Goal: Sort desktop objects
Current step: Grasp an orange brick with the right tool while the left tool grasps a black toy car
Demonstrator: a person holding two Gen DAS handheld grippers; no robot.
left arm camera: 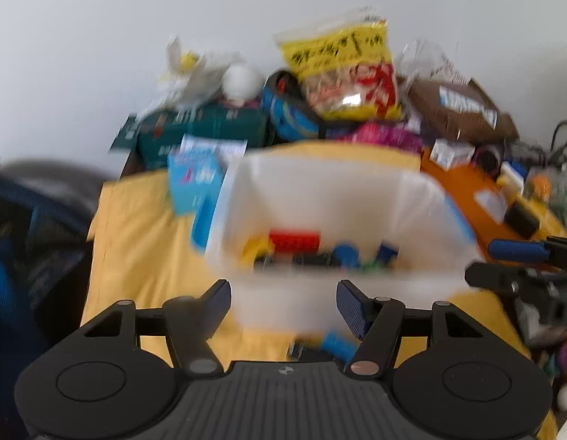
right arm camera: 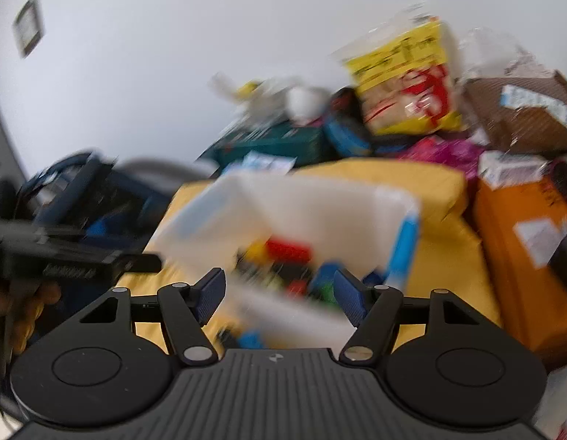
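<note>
A translucent white bin [left arm camera: 335, 187] [right arm camera: 302, 205] with blue handles stands on a yellow cloth [left arm camera: 144, 242]. Inside lie several small items, among them a red block [left arm camera: 293, 241] [right arm camera: 288, 250], a yellow piece and a blue piece. My left gripper [left arm camera: 283, 302] hovers open just in front of the bin's near wall, holding nothing. My right gripper [right arm camera: 280, 295] is open over the bin's near right corner, also empty. A small blue and black object [left arm camera: 327, 344] [right arm camera: 243, 337] lies on the cloth before the bin. Both views are motion-blurred.
Behind the bin is a pile: a yellow snack bag [left arm camera: 342, 69], a brown box [left arm camera: 463, 108], a green box [left arm camera: 206, 128], a blue carton [left arm camera: 195, 179]. An orange parcel [right arm camera: 522, 256] lies right. The other gripper [left arm camera: 522, 264] shows at right, and a hand [right arm camera: 23, 304] at left.
</note>
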